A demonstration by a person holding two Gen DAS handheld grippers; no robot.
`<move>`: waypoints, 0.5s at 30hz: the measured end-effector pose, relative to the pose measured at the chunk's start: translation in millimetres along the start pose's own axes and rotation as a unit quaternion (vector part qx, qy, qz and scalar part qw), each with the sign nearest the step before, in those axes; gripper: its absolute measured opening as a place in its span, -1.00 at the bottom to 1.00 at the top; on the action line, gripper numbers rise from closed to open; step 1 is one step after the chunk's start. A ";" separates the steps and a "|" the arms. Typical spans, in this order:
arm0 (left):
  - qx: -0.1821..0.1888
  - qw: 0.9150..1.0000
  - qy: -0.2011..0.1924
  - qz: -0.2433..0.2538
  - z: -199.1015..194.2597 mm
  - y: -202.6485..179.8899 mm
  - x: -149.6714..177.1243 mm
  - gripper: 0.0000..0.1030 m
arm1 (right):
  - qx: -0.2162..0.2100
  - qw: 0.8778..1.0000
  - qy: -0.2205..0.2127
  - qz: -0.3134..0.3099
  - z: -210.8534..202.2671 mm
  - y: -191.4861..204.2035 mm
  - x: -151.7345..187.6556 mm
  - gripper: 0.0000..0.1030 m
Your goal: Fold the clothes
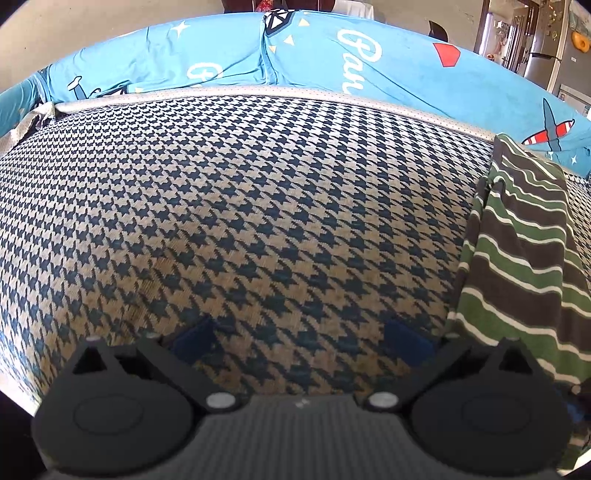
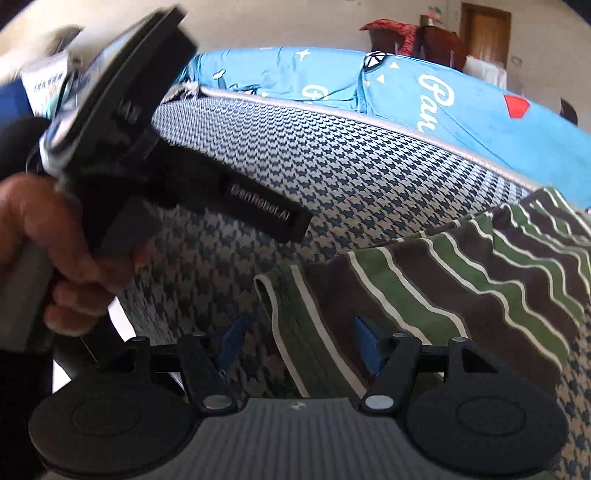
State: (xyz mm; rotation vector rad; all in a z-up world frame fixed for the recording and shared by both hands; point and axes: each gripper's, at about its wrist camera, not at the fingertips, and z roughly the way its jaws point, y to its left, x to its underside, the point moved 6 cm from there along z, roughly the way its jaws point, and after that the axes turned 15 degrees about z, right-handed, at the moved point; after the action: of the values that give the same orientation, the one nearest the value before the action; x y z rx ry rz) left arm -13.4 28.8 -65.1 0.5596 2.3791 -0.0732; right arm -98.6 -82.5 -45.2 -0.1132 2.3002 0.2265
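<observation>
**Two open hand-held grippers over a houndstooth spread, striped garment to the right**

Nearest the left wrist camera, the left hand-held gripper (image 1: 301, 341) has its two blue fingers (image 1: 192, 338) spread wide apart, nothing between them but the houndstooth cover (image 1: 240, 206) just below; that navy-and-cream cover fills the view from the left edge across, its pale piped border (image 1: 258, 90) curving along the far side; beyond the border lies a turquoise printed sheet (image 1: 321, 62) with white script, stars and a red shape; at the right edge the striped garment (image 1: 517, 251), in green, brown and white bands, lies draped on the cover, well clear of the left fingers.

In the right wrist view, a person's hand (image 2: 55, 240) at the far left grips the handle of the left hand-held gripper (image 2: 147, 155), whose black body slants across the cover (image 2: 332, 166) and is blurred; lower down, the right hand-held gripper (image 2: 301, 347) is likewise open, blue fingers (image 2: 365, 343) set apart; the hemmed edge of the garment (image 2: 424, 295) lies between them, though whether either finger touches the cloth I cannot tell; the rest of the garment runs up to the right in rumpled waves; the turquoise sheet (image 2: 461, 96) lies behind, with a wooden door (image 2: 485, 33) in the far wall.
</observation>
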 end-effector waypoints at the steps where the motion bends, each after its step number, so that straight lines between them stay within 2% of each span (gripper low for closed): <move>1: 0.002 1.000 0.000 -0.003 -0.3 0.7 0.4 1.00 | 0.007 1.000 -0.002 -0.013 1.7 1.6 1.7 0.23; 3: 0.011 1.000 0.000 -0.010 -0.9 1.5 0.1 1.00 | 0.022 0.999 -0.006 -0.039 5.1 4.9 5.1 0.14; 5: 0.025 1.000 -0.001 -0.018 -2.3 0.9 0.8 1.00 | 0.036 0.998 -0.012 -0.059 7.4 6.4 7.0 -0.05; 9: 0.061 0.998 -0.001 -0.032 -4.5 -0.6 1.1 1.00 | 0.066 0.997 -0.028 -0.043 5.2 -6.7 2.3 -0.78; 11: 0.084 0.996 -0.002 -0.039 -5.8 -1.7 0.2 1.00 | 0.067 0.997 -0.031 -0.006 2.4 -17.8 -2.4 -0.78; 15: 0.137 0.989 -0.008 -0.051 -9.4 -8.5 -0.6 1.00 | 0.030 0.992 -0.026 0.121 -4.9 -50.2 -15.9 -0.78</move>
State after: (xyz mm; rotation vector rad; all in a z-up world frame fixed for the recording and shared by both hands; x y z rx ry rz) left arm -22.2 22.7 -58.4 0.5619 2.3956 -0.4545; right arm -83.7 -132.6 -36.5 0.2014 2.2648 0.2790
